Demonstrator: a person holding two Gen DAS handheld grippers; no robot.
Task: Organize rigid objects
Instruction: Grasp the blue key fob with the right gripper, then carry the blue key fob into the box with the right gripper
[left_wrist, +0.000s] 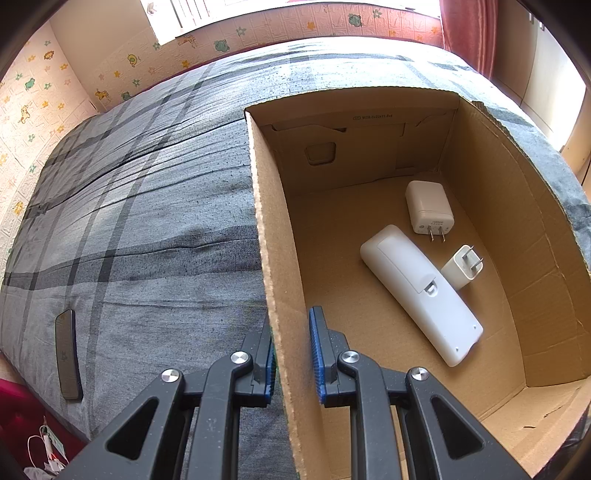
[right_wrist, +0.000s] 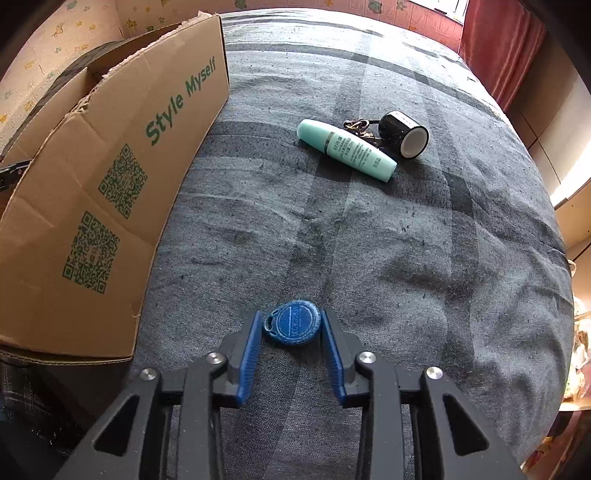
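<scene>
My left gripper (left_wrist: 293, 354) is shut on the left wall of an open cardboard box (left_wrist: 264, 221), one pad outside and one inside. In the box lie a white remote (left_wrist: 417, 291), a white charger (left_wrist: 428, 206) and a small white plug (left_wrist: 461, 266). In the right wrist view, my right gripper (right_wrist: 291, 318) points down at the bed and is shut on a blue key fob (right_wrist: 299, 325), which lies on the cover. Further off lie a mint-green tube (right_wrist: 347, 149), a black tape roll (right_wrist: 406, 134) and a bunch of keys (right_wrist: 356, 127). The box (right_wrist: 110, 184) stands to the left.
Everything sits on a bed with a grey plaid cover (right_wrist: 424, 258). A dark flat device (left_wrist: 67, 354) lies near the bed's left edge. Patterned wall panels (left_wrist: 44, 110) and a red curtain (right_wrist: 498, 48) border the bed.
</scene>
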